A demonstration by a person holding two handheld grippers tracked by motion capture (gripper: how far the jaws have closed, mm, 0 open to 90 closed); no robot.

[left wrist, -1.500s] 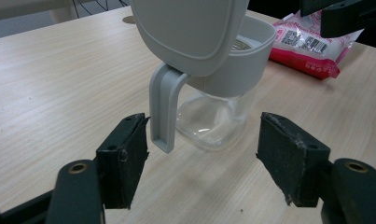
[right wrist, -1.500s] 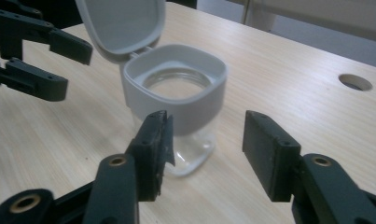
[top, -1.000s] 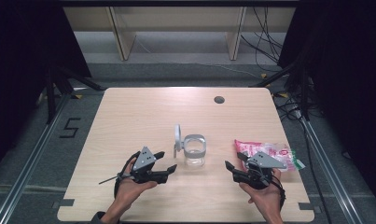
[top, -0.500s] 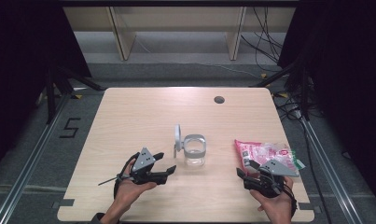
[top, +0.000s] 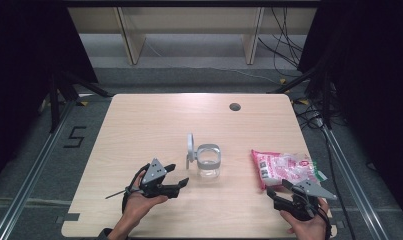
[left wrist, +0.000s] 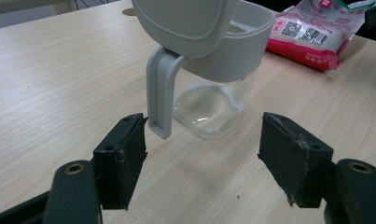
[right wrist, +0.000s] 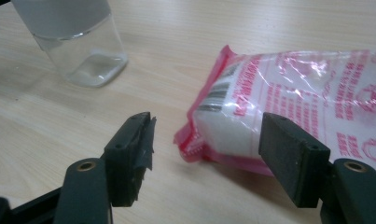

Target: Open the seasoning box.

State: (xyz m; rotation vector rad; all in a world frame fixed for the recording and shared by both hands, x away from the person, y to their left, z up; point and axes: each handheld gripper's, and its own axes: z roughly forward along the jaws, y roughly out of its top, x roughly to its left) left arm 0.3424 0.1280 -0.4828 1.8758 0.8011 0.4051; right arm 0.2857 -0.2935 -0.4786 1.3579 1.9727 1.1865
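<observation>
The left gripper (left wrist: 202, 154) rests low on the counter (top: 139, 125) with its fingers (left wrist: 120, 165) spread, and the clear jar (left wrist: 213, 84) with its grey hinged lid (left wrist: 185, 18) raised stands just ahead of them, the lid's strap hanging close to the left finger. The right gripper (right wrist: 206, 156) also has its fingers (right wrist: 129, 156) spread, facing the near corner of the pink-and-white bag (right wrist: 288, 102), which lies just beyond them, untouched. This looks like the approach step; next, each gripper likely needs to advance and close.
</observation>
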